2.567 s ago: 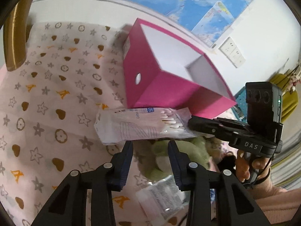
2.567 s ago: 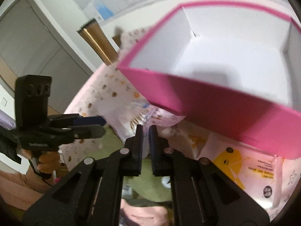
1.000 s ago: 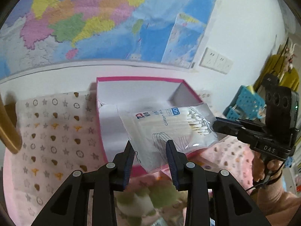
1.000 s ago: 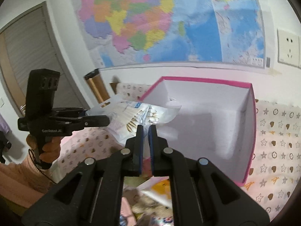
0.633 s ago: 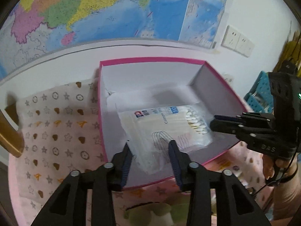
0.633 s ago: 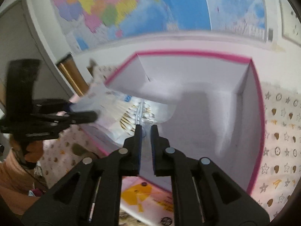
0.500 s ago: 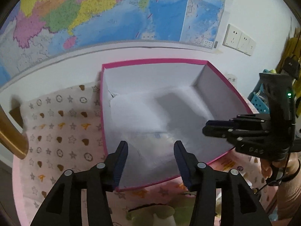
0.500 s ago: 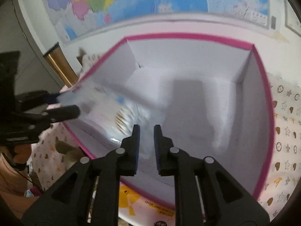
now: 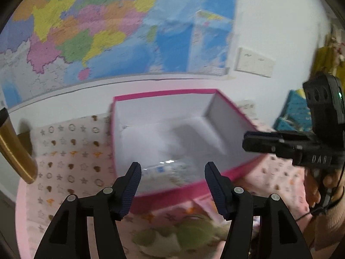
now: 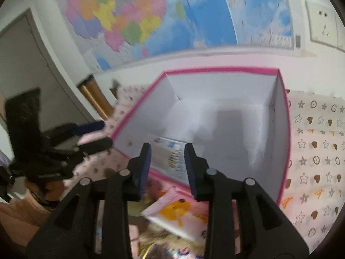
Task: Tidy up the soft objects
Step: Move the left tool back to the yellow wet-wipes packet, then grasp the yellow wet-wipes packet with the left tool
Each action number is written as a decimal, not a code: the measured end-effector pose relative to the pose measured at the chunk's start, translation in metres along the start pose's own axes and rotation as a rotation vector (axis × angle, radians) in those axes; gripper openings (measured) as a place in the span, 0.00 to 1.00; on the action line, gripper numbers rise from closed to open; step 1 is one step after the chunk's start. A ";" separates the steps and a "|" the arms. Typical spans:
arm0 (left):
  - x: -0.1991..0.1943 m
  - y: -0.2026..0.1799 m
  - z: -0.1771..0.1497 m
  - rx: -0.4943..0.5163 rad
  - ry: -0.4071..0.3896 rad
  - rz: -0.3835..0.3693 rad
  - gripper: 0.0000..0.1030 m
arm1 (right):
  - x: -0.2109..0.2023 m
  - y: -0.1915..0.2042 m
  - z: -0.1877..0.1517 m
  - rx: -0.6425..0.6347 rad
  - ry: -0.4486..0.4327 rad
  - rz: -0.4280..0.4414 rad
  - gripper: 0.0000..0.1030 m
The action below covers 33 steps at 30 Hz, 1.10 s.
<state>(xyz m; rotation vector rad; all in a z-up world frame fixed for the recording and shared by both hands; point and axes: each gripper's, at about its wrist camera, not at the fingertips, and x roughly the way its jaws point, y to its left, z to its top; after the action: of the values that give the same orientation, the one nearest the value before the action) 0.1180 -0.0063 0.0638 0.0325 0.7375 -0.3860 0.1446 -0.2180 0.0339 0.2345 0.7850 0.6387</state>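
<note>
A pink box with a white inside [image 9: 138,96] [image 10: 217,70] stands open on the patterned cloth. A clear bag of cotton swabs [image 9: 170,171] [image 10: 170,153] lies on the box floor near its front wall. My left gripper [image 9: 172,179] is open and empty above the front wall. My right gripper [image 10: 167,161] is open and empty above the bag; it also shows at the right of the left wrist view [image 9: 278,144]. A green plush toy [image 9: 189,232] and a pink packet with a yellow figure [image 10: 174,213] lie in front of the box.
A star-patterned cloth [image 9: 71,151] [image 10: 317,151] covers the table. A gold cylinder [image 9: 15,151] stands at the left. A wall map [image 9: 107,32] and a socket plate [image 9: 254,63] are behind. A blue basket [image 9: 295,112] sits at the right.
Both grippers carried the swab bag up over the box, opened and let it go. The bag now lies inside the box and both grippers have drawn back, jaws wider.
</note>
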 end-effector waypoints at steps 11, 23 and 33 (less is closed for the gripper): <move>0.005 -0.039 -0.047 -0.005 0.141 -0.276 0.61 | -0.049 -0.008 -0.036 0.052 0.034 -0.022 0.45; 0.049 -0.057 -0.066 -0.045 0.303 -0.335 0.61 | 0.011 -0.086 -0.101 0.369 0.236 0.008 0.45; 0.066 -0.055 -0.065 -0.107 0.371 -0.389 0.61 | 0.016 -0.093 -0.103 0.388 0.185 0.048 0.27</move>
<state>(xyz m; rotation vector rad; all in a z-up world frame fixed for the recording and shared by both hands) 0.1009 -0.0689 -0.0224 -0.1459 1.1351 -0.7228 0.1205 -0.2854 -0.0860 0.5558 1.0833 0.5543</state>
